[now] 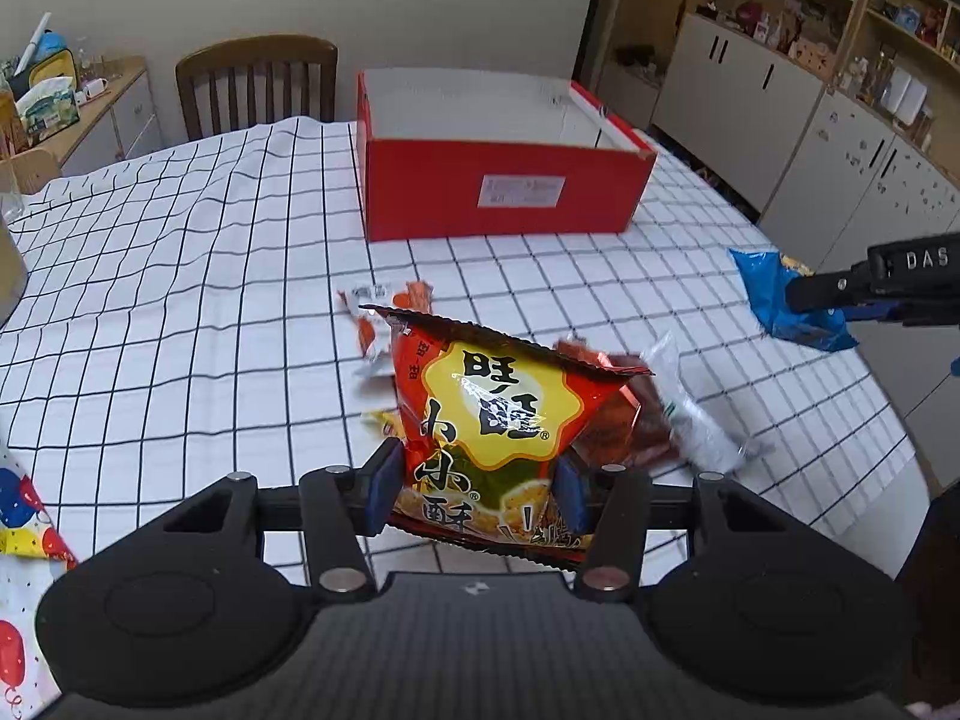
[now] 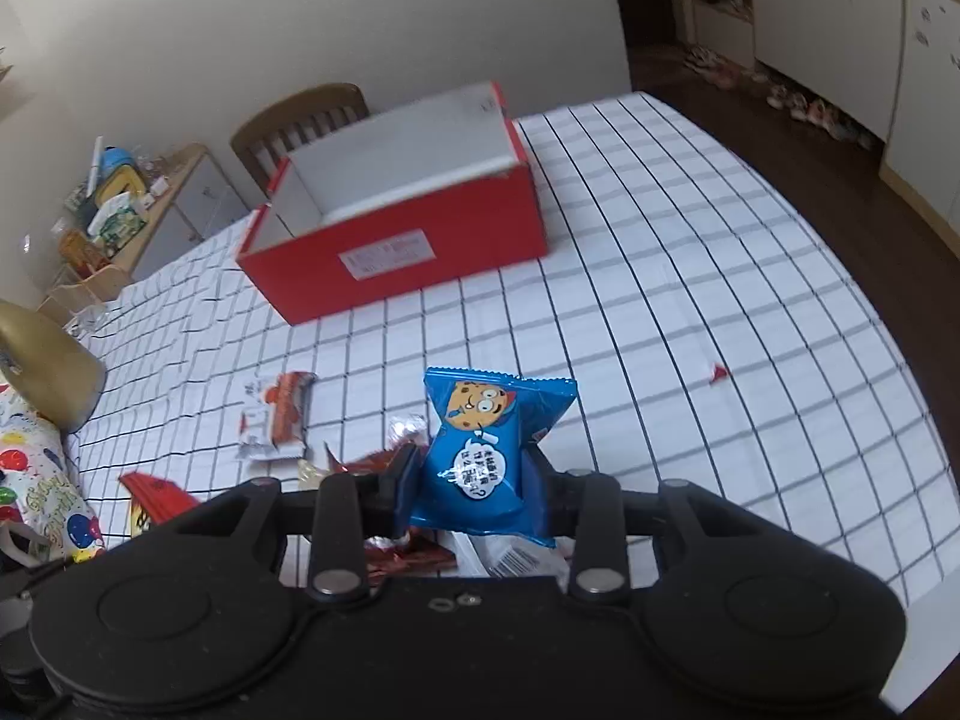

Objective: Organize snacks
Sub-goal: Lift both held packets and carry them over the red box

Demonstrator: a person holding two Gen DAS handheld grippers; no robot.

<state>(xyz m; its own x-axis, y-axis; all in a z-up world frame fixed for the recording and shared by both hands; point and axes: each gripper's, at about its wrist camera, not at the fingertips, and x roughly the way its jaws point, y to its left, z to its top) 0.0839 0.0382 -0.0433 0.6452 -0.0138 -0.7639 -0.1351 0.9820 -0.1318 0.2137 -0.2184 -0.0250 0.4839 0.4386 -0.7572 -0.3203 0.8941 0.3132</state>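
Observation:
My left gripper (image 1: 477, 495) is shut on a red-and-yellow snack bag (image 1: 498, 414) and holds it above the checked tablecloth. My right gripper (image 2: 471, 489) is shut on a blue cookie packet (image 2: 486, 456), also lifted; that packet shows at the right in the left wrist view (image 1: 780, 294). An open red box (image 1: 498, 192) with a white inside stands on the far side of the table, also seen in the right wrist view (image 2: 408, 252). Loose snacks lie below the grippers: an orange-white packet (image 2: 276, 420), dark red wrappers (image 1: 624, 420) and a clear packet (image 1: 690, 408).
A wooden chair (image 1: 258, 84) stands behind the table. A balloon-print bag (image 2: 42, 480) and a gold object (image 2: 42, 360) sit at the left. A small red scrap (image 2: 718, 372) lies on the cloth at right. Cabinets (image 1: 780, 120) line the right wall.

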